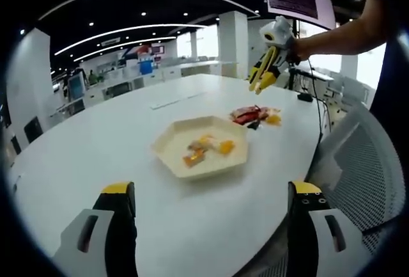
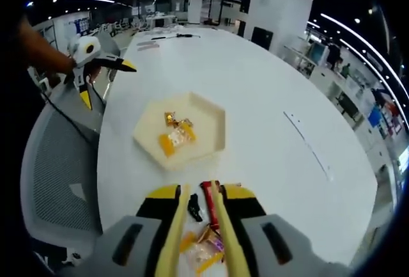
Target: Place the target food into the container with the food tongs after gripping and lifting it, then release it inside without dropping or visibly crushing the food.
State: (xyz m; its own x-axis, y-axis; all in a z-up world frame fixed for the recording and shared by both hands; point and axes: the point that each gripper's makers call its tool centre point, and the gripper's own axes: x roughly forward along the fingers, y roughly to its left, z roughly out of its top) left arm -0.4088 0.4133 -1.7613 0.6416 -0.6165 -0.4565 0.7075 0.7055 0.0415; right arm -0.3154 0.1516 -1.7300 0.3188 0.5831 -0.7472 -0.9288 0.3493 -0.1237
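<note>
- Step in hand, by judgement: reaching for the next snack, nothing lifted yet.
- Right gripper [image 2: 197,226] clenched on yellow food tongs [image 2: 192,232], tong arms slightly apart and empty, hovering over the snack pile [image 2: 203,242] just beside the hexagonal tray [image 2: 214,137].
- Red packet [image 2: 209,195] between the tong tips, near the tray's edge.
- Left gripper [image 1: 211,216] released, holding nothing, on the tray's other side.
- A few wrapped snacks [image 2: 177,137] already inside the tray.
- Next: lowering, gentle squeeze, lift, carry over the tray rim.
</note>
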